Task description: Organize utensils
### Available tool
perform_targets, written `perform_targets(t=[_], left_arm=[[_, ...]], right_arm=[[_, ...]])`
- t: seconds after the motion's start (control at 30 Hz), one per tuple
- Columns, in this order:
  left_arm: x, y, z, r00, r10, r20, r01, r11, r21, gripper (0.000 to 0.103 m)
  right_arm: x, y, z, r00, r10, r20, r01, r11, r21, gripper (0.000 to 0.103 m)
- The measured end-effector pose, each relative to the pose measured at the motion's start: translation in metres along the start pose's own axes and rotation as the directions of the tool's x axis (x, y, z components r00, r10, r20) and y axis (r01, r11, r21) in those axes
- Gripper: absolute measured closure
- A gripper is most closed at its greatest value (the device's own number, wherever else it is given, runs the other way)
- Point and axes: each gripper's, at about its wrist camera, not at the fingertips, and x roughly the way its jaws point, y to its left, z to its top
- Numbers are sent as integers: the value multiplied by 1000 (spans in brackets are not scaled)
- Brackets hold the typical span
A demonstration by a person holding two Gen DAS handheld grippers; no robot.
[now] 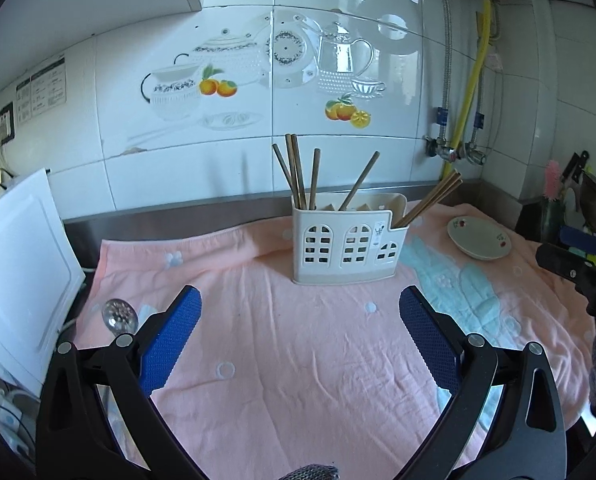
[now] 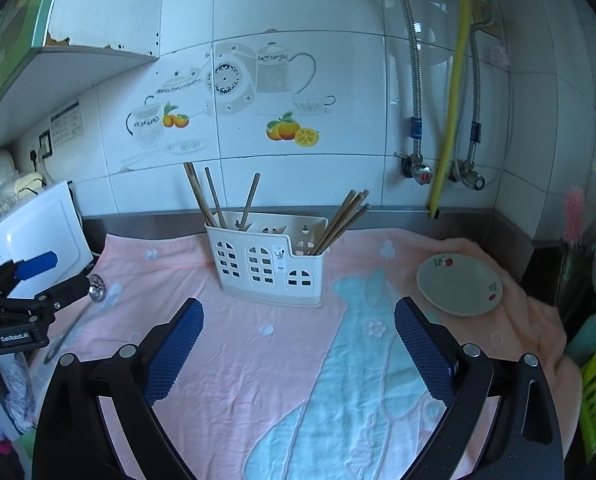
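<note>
Mostly sorted already, judging by layout. Chopsticks [image 1: 298,172] stood in white holder [image 1: 348,240], straight ahead of both claws, more in right end slot. Slotted spoon [image 1: 119,314] left lying on pink towel [image 1: 298,360], just left of left gripper [image 1: 300,312]. Left gripper spread wide, nothing held. Right gripper [image 2: 298,322] released too, empty. Small dish [image 2: 458,288] sat ahead-right of right gripper. Spoon probably last bit.
</note>
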Motion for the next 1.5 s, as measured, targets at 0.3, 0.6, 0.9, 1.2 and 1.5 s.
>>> perform_targets(t=[0.3,0.6,0.9,1.2,1.5], left_arm=[[-16,-6,-11,1000,17,18,-17,1000,-1,5],[-29,-10,-15,999,29,36,-29,1000,4,5],[-36,-8,-19,998,29,61,-28,1000,-14,5],[-37,-6,-21,997,33,66,-31,999,-24,5],[-38,-5,-22,997,31,64,-29,999,-25,5]], right_arm=[[-9,4,-15,1000,-19,-1,19,1000,-2,9],[-15,9,-24,999,-34,6,34,999,-27,9],[-17,14,-27,999,-45,15,46,998,-40,9],[-17,16,-31,999,-38,12,38,999,-39,9],[-16,18,-32,999,-35,8,35,998,-42,9]])
